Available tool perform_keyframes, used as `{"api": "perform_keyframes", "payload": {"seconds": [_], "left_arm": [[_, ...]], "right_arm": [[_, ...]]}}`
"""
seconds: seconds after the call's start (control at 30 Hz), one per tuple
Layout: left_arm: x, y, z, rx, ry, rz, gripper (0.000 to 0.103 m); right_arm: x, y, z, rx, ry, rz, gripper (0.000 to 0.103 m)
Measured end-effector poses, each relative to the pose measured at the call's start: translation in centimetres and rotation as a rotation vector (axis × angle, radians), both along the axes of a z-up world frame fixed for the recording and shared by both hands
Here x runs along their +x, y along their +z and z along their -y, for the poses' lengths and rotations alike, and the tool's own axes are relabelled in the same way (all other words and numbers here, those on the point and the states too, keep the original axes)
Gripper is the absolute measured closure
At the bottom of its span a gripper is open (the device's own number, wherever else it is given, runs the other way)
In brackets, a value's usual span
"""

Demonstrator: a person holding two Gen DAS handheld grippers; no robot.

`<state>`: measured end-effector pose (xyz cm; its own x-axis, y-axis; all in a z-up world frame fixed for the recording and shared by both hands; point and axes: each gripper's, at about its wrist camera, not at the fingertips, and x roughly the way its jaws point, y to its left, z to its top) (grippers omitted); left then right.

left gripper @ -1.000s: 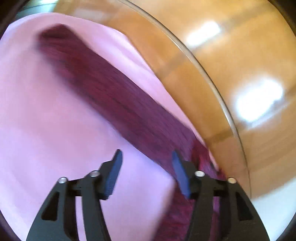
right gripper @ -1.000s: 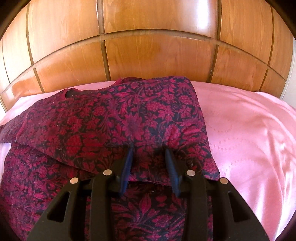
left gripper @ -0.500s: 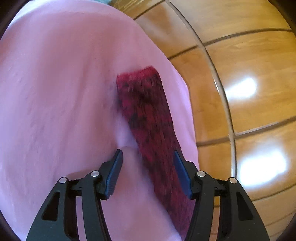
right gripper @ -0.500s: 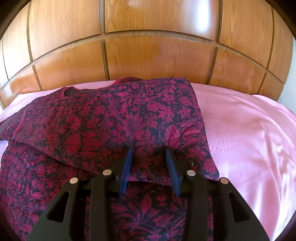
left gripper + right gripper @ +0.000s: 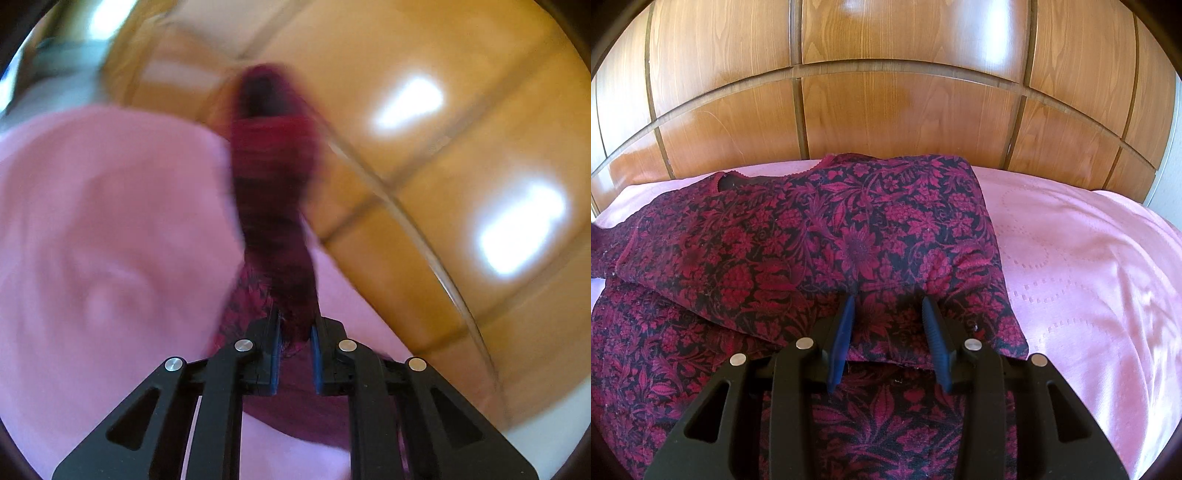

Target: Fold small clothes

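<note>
A dark red floral garment (image 5: 820,251) lies on the pink bedspread (image 5: 1089,280), its upper part folded over its lower part. My right gripper (image 5: 888,306) is open and rests on the folded layer near its lower edge. In the blurred left wrist view, my left gripper (image 5: 294,325) is shut on the garment's sleeve (image 5: 273,206), which stretches away from the fingers and is lifted off the pink bedspread (image 5: 110,240).
A glossy wooden headboard (image 5: 886,92) of panels stands right behind the garment and also shows in the left wrist view (image 5: 461,147). The bedspread stretches to the right of the garment.
My left gripper has shut on the sleeve and lifted it; it was open over the sleeve before. My right gripper has stayed open in place.
</note>
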<state>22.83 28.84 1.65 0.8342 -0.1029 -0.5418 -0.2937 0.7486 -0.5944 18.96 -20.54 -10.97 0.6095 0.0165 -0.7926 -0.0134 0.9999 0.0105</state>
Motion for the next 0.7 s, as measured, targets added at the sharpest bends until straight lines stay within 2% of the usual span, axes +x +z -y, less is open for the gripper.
{"api": "perform_keyframes", "payload": {"seconds": [0.07,0.13,0.23,0.33,0.4,0.47,0.5,0.53,0.57,0.6,0.63,0.7], "left_arm": [[0.2,1.0,4.2,0.055,-0.086,0.026,0.091],[0.6,1.1,8.0,0.077,-0.173,0.03,0.091],[1.7,-0.3,15.0,0.147,-0.312,-0.018,0.091],[2.7,-2.3,19.7,0.187,-0.399,-0.078,0.091],[3.2,-3.9,22.7,0.243,-0.435,-0.128,0.087],[2.9,-5.0,25.0,0.314,-0.452,-0.167,0.075],[2.6,-5.2,25.9,0.365,-0.454,-0.173,0.073],[2.6,-5.0,26.2,0.391,-0.455,-0.17,0.071],[2.1,-4.7,26.6,0.42,-0.462,-0.16,0.063],[2.1,-4.3,26.6,0.425,-0.472,-0.149,0.056],[1.6,-4.0,26.8,0.424,-0.478,-0.138,0.041],[0.3,-3.3,26.8,0.447,-0.474,-0.106,0.037]], "right_arm": [[0.0,0.0,0.0,0.003,0.0,0.0,0.065],[0.0,0.1,0.1,0.01,-0.001,0.0,0.065],[0.0,0.1,0.3,0.024,-0.002,-0.001,0.065],[0.2,0.0,0.7,0.042,0.0,-0.001,0.065],[0.3,0.0,1.0,0.055,0.001,-0.003,0.065],[0.4,0.1,1.2,0.067,0.003,-0.009,0.065],[0.5,0.3,1.3,0.077,0.009,-0.016,0.063],[0.6,0.6,1.4,0.088,0.019,-0.022,0.06],[0.7,0.9,1.6,0.103,0.03,-0.028,0.051],[0.8,1.4,1.6,0.121,0.039,-0.037,0.042],[0.8,1.9,1.5,0.139,0.045,-0.04,0.039],[0.7,3.3,0.9,0.217,0.069,-0.028,0.035]]}}
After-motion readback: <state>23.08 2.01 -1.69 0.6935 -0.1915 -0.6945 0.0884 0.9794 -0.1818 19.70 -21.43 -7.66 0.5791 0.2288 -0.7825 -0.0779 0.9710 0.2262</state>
